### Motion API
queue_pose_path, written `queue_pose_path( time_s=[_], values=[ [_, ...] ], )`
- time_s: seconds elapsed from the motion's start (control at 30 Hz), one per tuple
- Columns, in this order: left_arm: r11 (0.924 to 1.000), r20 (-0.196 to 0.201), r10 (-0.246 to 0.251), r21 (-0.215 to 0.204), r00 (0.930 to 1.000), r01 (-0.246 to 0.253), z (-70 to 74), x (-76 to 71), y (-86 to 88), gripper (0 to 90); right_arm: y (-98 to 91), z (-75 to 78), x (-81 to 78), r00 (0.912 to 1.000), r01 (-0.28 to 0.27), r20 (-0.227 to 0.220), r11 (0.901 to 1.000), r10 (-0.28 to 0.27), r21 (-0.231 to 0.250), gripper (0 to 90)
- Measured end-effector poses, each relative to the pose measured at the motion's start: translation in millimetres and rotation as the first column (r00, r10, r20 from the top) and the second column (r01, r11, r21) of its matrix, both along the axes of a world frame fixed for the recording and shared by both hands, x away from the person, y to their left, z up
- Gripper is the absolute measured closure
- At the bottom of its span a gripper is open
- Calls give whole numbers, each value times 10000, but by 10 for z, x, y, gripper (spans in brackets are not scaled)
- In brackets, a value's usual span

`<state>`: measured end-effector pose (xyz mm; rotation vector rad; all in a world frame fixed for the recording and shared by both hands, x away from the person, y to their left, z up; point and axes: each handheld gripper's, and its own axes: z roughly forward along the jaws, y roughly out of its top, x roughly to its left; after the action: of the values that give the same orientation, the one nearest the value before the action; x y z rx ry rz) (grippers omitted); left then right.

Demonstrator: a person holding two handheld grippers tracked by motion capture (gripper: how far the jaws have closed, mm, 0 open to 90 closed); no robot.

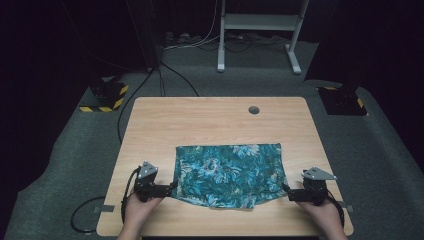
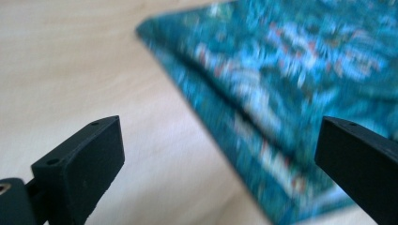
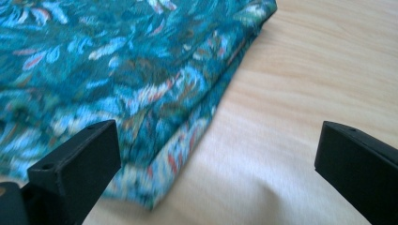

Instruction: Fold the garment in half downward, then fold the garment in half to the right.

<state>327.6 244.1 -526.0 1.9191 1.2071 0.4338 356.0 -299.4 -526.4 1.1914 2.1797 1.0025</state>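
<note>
High view, cloth direction: the folded cloth (image 1: 229, 174) lies flat, its long axis runs left to right across the table (image 1: 210, 117), parallel to the near edge.
Cloth place: on the near half of the table, between the two grippers.
Left gripper (image 1: 172, 187): jaws spread wide, nothing pinched; tips just at the left edge of the cloth.
Right gripper (image 1: 286, 190): jaws also released, at the right edge of the cloth.
Surface: light wooden top with a round hole (image 1: 254, 109) near the far edge.
Room: grey carpet (image 1: 65, 150), dark walls, a white metal frame (image 1: 260, 30) behind, cables on the floor.
Cloth look: teal fabric with pale blue and reddish leaf pattern; in the right gripper view the layers (image 3: 178, 154) lie stacked at the edge.
</note>
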Motion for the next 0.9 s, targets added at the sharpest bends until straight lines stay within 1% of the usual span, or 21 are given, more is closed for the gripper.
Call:
queue_pose_path(
  time_s=[0.03, 0.1, 0.17, 0.2, 0.27, 0.33, 0.37, 0.4, 0.5, 0.63, 0.8, 0.9],
  values=[
    [10000, -93, 43, 67, 9999, -42, -26, -45, 21, 22, -8, -6, -30, 10000, 20, -25, 10000, -20, -86, 4],
    [9988, -301, 205, 449, 9993, -191, -75, -121, 52, 22, -26, -30, -91, 9999, -4, -128, 9998, 2, -184, 4],
    [9945, -559, 423, 982, 9975, -367, -125, -175, 68, 25, -36, -55, -139, 9999, -26, -120, 9998, 23, -221, 4],
    [9933, -695, 437, 1097, 9966, -359, -154, -194, 70, 23, -39, -70, -165, 9999, -41, -138, 9997, 38, -230, 4],
    [9903, -564, 551, 1309, 9969, -473, -175, -224, 63, 12, -53, -117, -207, 9999, -48, -165, 9996, 43, -295, 6],
    [9872, -394, 563, 1512, 9976, -497, -192, -234, 34, 13, -57, -150, -227, 9986, 1, -528, 9982, -32, -593, 7],
    [9849, -354, 581, 1652, 9977, -515, -196, -233, 17, 10, -68, -143, -243, 9993, 17, -367, 9988, -35, -493, 13],
    [9848, -353, 605, 1650, 9975, -539, -196, -231, 9, 5, -80, -139, -252, 9995, 61, -294, 9993, -72, -375, 14],
    [9848, -362, 639, 1642, 9973, -572, -196, -228, -1, 5, -96, -138, -253, 9991, 145, -396, 9997, -152, -183, 15],
    [9845, -357, 602, 1671, 9975, -534, -195, -235, 2, 5, -95, -138, -254, 9993, 60, -364, 9998, -67, -190, 17],
    [9846, -360, 611, 1662, 9975, -543, -196, -249, -2, 5, -93, -138, -252, 9989, 93, -469, 9999, -98, -92, 18],
    [9846, -362, 612, 1662, 9975, -544, -196, -249, -2, 5, -82, -140, -253, 9989, 54, -465, 9998, -63, -192, 18]
  ],
)
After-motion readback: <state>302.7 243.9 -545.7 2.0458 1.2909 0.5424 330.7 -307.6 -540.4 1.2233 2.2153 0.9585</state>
